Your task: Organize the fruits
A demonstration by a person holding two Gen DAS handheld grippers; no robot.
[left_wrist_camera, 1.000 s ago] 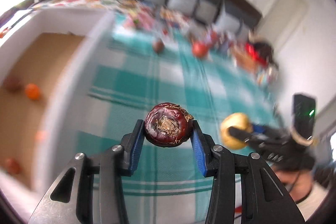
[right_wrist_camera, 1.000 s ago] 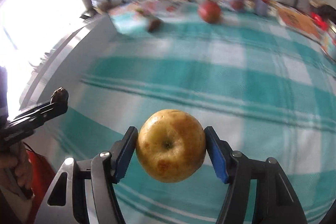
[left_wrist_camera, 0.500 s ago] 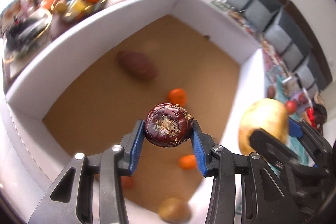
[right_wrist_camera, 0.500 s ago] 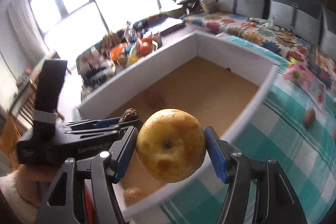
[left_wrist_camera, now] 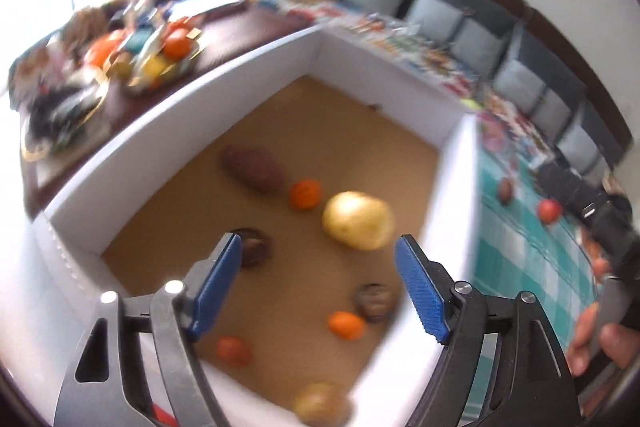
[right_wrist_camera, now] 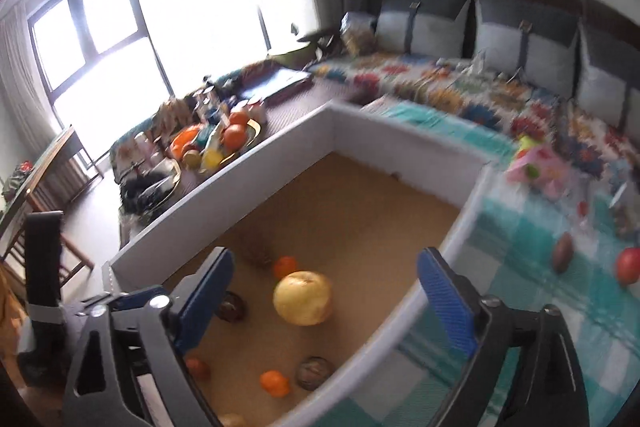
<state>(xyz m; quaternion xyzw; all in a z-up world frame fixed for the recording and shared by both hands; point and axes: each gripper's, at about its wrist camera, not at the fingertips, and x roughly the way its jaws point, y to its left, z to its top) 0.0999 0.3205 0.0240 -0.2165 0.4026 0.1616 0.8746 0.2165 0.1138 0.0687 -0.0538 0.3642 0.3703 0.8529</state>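
While both pairs of jaws have just been opening, nothing sits between them now. The left gripper (left_wrist_camera: 320, 283) stands spread above the white-walled box (left_wrist_camera: 224, 83), its ribbed blue pads empty — the dark round fruit (left_wrist_camera: 252, 247) lies on the tan floor just past the left pad, low in the frame. The right gripper (right_wrist_camera: 324, 299) gapes wide too, and the smooth yellow fruit (right_wrist_camera: 303, 297) shows between its pads but apart from both, blurred, inside the box. Small glossy oranges (left_wrist_camera: 306, 193) and an oblong brown tuber (left_wrist_camera: 254, 169) lie around it. At right, a teal checked cloth (right_wrist_camera: 532, 291) carries a red fruit (right_wrist_camera: 627, 265).
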